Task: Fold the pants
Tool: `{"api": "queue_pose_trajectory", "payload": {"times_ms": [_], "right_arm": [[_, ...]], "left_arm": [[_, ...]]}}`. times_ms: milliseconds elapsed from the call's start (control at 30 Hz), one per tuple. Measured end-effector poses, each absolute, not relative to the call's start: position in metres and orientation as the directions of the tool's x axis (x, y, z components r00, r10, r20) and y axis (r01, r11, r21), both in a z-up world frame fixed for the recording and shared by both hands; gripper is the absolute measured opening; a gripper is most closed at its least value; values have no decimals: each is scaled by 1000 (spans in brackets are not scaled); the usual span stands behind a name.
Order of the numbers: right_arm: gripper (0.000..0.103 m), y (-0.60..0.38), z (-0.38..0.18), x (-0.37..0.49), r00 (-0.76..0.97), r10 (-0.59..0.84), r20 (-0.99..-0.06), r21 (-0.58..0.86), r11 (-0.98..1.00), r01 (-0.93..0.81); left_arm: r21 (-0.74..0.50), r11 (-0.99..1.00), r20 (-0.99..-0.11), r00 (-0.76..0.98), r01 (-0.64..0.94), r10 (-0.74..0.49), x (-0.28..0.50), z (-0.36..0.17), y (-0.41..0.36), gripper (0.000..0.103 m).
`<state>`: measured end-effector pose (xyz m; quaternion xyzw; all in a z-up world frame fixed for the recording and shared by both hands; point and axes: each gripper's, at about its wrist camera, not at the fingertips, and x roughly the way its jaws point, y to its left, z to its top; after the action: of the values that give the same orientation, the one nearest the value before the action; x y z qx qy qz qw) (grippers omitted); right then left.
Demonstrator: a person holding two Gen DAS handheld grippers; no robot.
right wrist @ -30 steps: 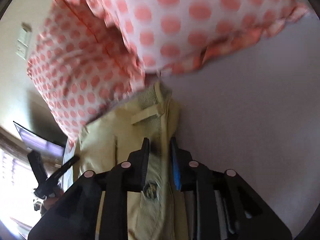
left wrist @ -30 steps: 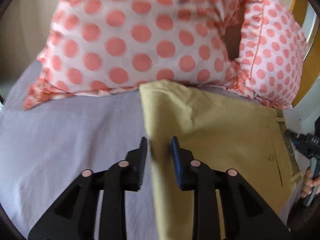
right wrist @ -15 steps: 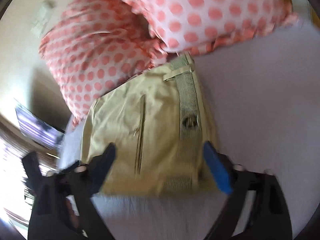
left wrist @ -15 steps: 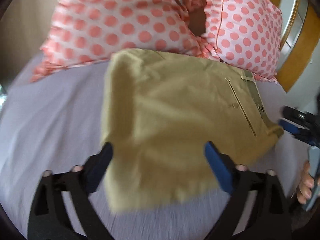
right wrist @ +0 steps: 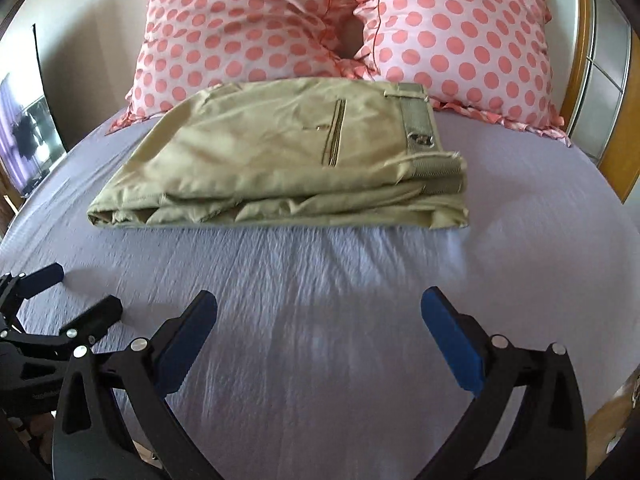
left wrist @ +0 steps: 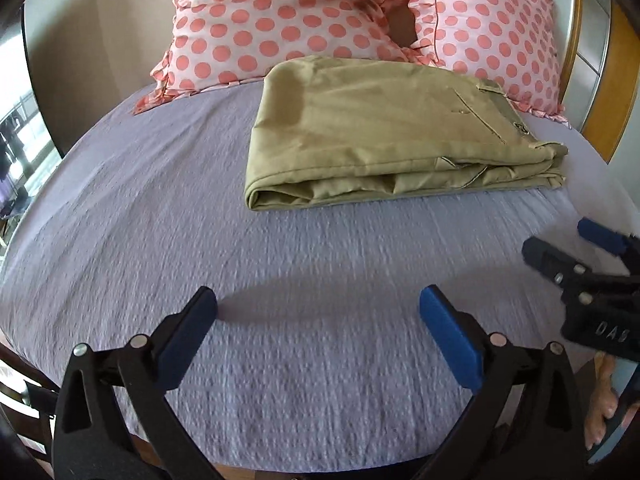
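Left wrist view: our left gripper [left wrist: 318, 308] & right gripper [right wrist: 320, 310] spread wide, holding nothing. Folded pants [left wrist: 384, 128] sit well beyond both, touching pillows [left wrist: 280, 20].

- On the black body of the right gripper [left wrist: 576, 254], seen from the left wrist view, pale letters read roughly "DAS"; they are blurred and uncertain.
- No other writing is legible.

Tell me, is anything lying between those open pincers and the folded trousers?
Nothing: only bare lilac sheet separates the right gripper from the folded pants. The left wrist view shows the same for the left gripper.
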<state>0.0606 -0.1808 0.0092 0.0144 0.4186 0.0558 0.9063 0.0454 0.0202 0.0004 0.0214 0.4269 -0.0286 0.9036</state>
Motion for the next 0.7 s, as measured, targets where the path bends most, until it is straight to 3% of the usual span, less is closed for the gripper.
{"api": "queue_pose_trajectory", "payload": {"times_ms": [700], "right_arm": [[102,-178,1,56,637,80,-767,50,997,-65]], "left_arm": [[14,999,-783,622,42,-15,44,1,20,101]]}}
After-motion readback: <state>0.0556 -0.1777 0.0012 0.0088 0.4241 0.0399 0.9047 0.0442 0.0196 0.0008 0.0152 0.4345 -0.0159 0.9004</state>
